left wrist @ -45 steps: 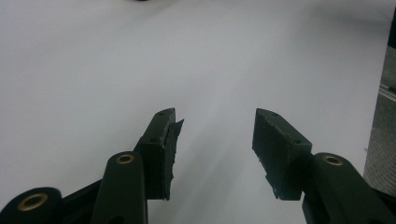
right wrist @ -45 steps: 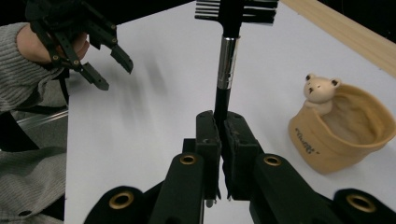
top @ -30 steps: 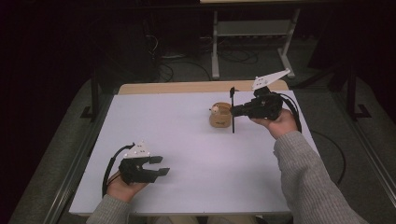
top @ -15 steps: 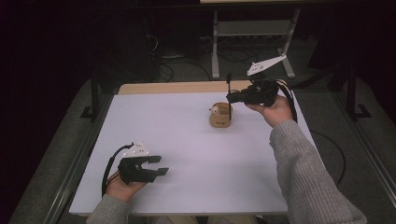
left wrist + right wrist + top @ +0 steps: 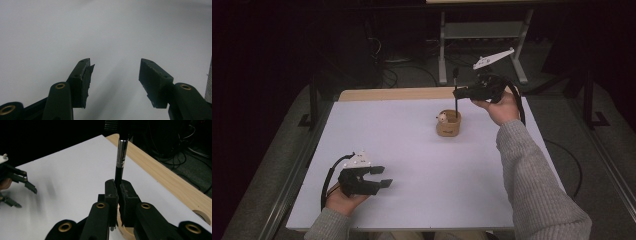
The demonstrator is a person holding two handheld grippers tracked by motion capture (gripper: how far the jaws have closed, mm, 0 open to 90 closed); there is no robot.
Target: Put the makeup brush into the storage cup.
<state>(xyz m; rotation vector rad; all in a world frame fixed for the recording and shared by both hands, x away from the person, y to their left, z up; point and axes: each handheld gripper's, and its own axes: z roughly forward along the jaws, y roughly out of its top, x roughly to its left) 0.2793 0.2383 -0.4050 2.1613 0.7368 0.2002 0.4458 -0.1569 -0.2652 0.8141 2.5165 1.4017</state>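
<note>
The right gripper (image 5: 458, 91) is clamped tight on a slim black pen (image 5: 456, 97) with a silver band, held upright. Compared with a second ago, it has carried the pen toward the far side of the table (image 5: 422, 200) and higher; the tip now stands over the small tan holder (image 5: 449, 126), at its rim. Judged: insertion is next. The left gripper (image 5: 384, 176) rests near the table's near edge, jaws partly open and just widening, nothing between them. No legible brand or writing anywhere.
</note>
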